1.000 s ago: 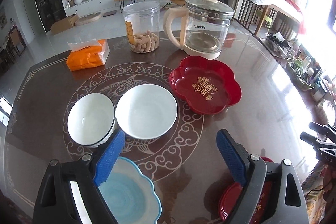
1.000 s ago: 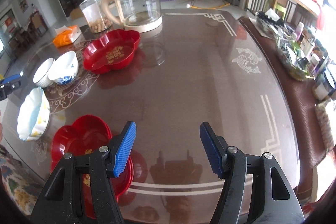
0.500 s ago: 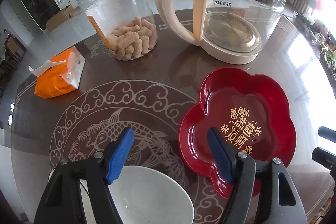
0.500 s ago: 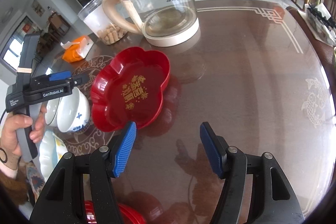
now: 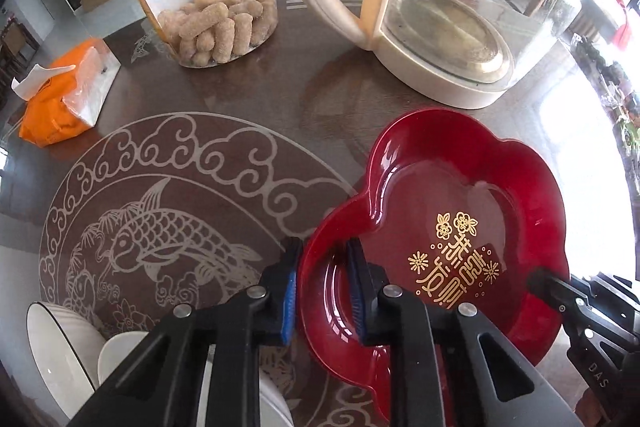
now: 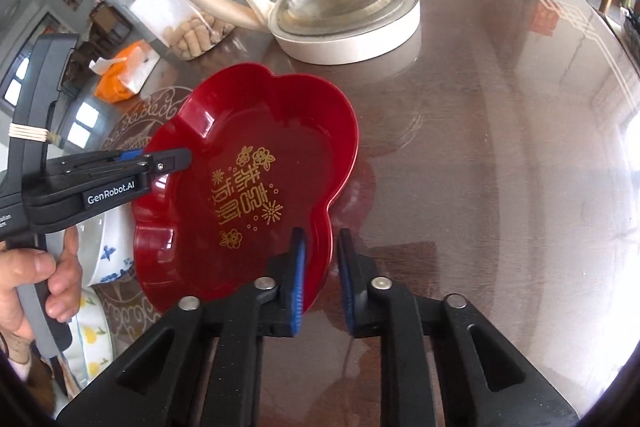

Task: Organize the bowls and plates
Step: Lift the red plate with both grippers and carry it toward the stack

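Glossy red flower-shaped plate (image 5: 460, 211) w/ gold characters; both hand-held grippers straddle rim.

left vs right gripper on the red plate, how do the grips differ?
Left gripper straddles the red plate's rim on its left side; right gripper straddles the rim opposite.
Left's outer finger is outside the plate on the left; right's outer finger is outside on the right.
Shared: both jaws are nearly closed around the rim, one blue pad inside, one outside; whether they are pinching it cannot be told.
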Demonstrator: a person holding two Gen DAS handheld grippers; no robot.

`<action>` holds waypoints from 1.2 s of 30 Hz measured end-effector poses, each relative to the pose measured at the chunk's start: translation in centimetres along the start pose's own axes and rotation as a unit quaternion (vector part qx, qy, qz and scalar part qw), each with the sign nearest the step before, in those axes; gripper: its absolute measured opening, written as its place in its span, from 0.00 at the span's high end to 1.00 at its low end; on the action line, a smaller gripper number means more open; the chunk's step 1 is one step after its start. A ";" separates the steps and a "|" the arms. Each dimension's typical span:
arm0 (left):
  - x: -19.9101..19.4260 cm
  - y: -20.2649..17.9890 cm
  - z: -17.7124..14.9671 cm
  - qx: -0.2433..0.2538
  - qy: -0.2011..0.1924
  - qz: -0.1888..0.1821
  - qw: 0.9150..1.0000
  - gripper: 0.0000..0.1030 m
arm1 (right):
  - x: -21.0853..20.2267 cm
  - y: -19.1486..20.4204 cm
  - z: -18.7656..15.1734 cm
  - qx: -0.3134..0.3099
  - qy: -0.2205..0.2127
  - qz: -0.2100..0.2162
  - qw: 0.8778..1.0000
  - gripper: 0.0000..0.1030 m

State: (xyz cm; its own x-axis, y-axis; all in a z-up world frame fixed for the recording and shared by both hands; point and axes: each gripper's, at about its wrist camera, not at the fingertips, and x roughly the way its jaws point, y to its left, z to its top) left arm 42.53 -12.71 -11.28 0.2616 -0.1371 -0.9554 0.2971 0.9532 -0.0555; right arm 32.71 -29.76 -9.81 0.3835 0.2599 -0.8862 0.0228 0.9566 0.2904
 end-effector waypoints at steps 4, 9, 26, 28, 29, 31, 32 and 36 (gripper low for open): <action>-3.7 -1.1 -1.8 0.008 -0.024 -0.034 0.999 0.80 | -2.6 -1.1 -0.9 0.023 -0.025 0.008 0.999 0.90; -10.4 -2.4 -6.3 0.034 -0.060 -0.072 0.995 0.80 | -8.8 -0.9 -3.4 0.016 -0.049 0.023 0.998 0.90; -16.1 -5.0 -24.0 0.100 -0.070 -0.122 0.985 0.80 | -17.9 3.8 -23.1 0.046 -0.052 0.008 0.998 0.88; -15.7 -4.9 -25.2 0.101 -0.070 -0.116 0.986 0.80 | -17.1 3.9 -24.2 0.054 -0.044 0.007 0.998 0.88; -15.5 -4.9 -25.7 0.102 -0.071 -0.113 0.986 0.80 | -16.7 3.9 -24.6 0.058 -0.041 0.008 0.997 0.88; -15.2 -4.8 -26.4 0.105 -0.071 -0.107 0.986 0.80 | -16.0 4.1 -25.3 0.058 -0.039 0.003 0.998 0.88; -15.1 -4.8 -26.5 0.106 -0.072 -0.102 0.986 0.80 | -15.8 4.2 -25.6 0.057 -0.039 0.001 0.998 0.88; -14.3 -5.1 -26.8 0.112 -0.072 -0.094 0.987 0.80 | -15.4 4.6 -26.4 0.048 -0.047 -0.015 0.998 0.88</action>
State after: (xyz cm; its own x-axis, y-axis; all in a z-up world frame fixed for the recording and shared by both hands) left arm 12.70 -8.36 -5.07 0.3061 -0.3583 -0.8820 0.5448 0.8257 -0.1464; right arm 2.59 -25.84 -4.36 0.4668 0.2143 -0.8580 0.1219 0.9453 0.3025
